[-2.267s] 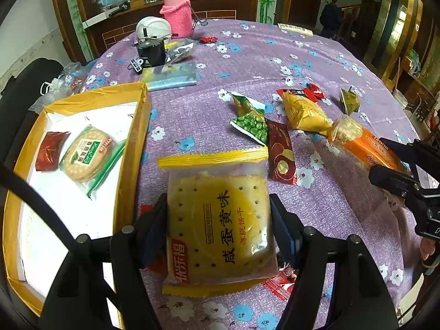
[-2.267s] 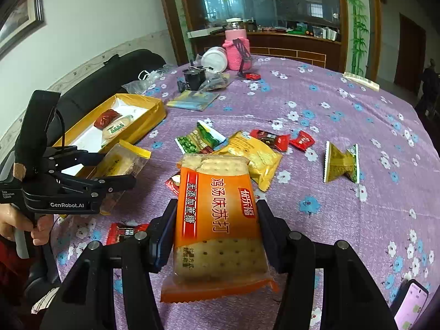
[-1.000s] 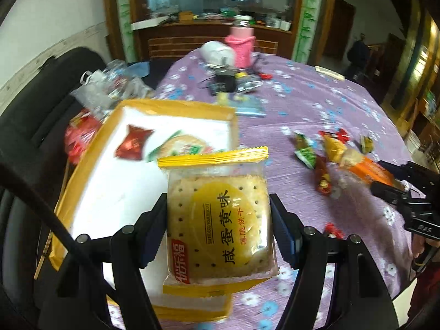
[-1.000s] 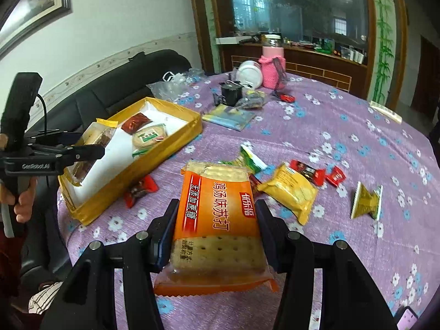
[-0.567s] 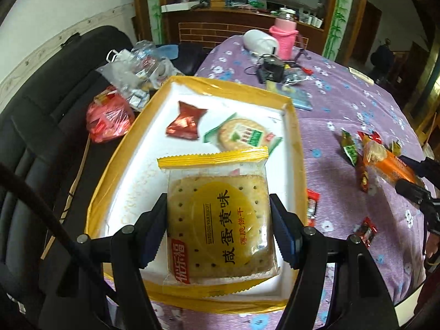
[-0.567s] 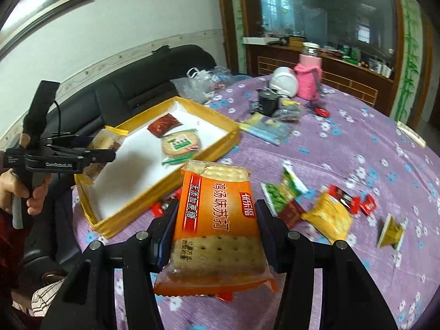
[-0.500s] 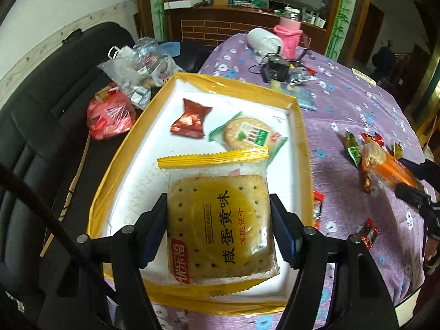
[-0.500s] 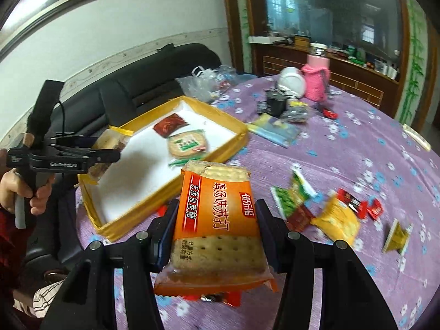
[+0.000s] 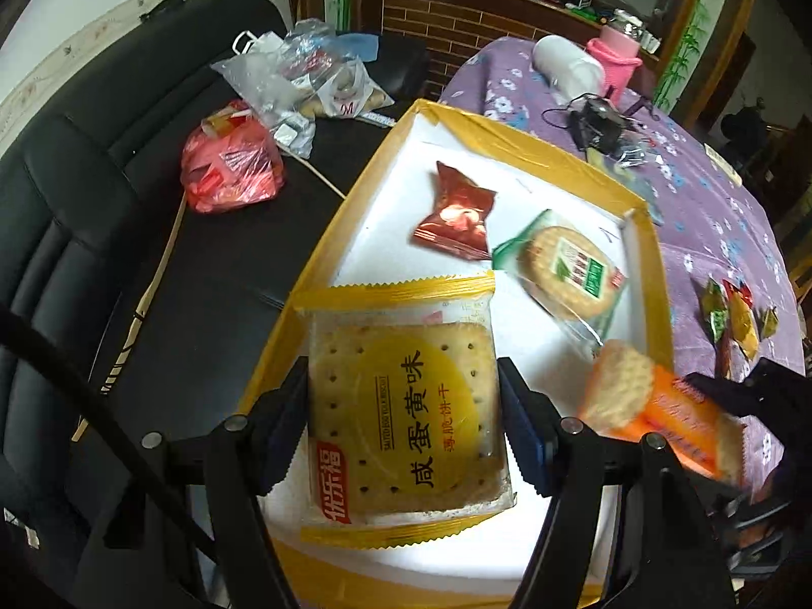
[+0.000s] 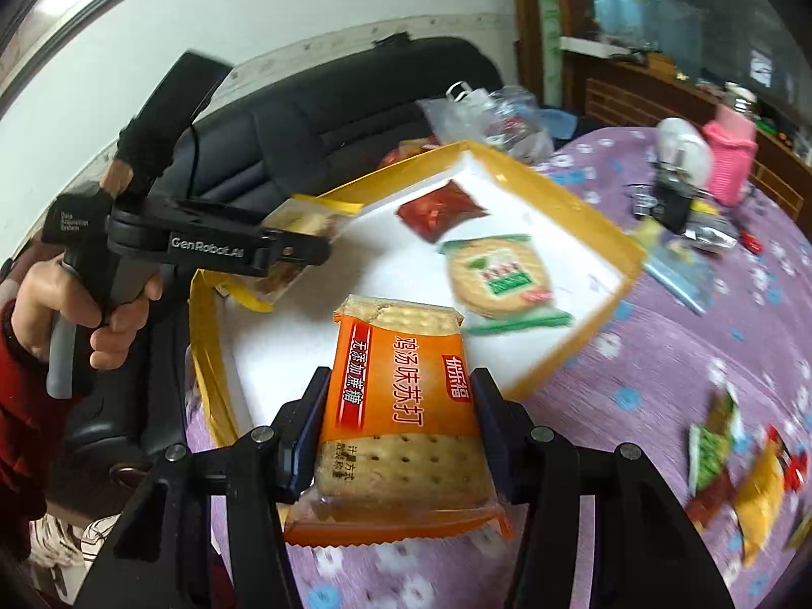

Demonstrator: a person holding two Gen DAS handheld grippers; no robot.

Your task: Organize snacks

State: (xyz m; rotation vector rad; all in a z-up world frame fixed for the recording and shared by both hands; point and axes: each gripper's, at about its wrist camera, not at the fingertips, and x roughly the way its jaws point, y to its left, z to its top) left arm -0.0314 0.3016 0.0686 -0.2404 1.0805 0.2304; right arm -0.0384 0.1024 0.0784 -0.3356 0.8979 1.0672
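Both grippers moved from table to over tray [image 9: 459, 119]. Left gripper [image 9: 403, 418] pinches yellow pack [image 9: 406, 406], right gripper [image 10: 398, 431] orange pack [image 10: 401, 396]. Risk: packs collide w/ simultaneous release.

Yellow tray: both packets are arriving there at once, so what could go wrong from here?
1. The left tongs with the yellow cracker packet and the right tongs with the orange cracker packet are close together over the tray; they might bump.
2. A dropped packet may cover the round biscuit pack.
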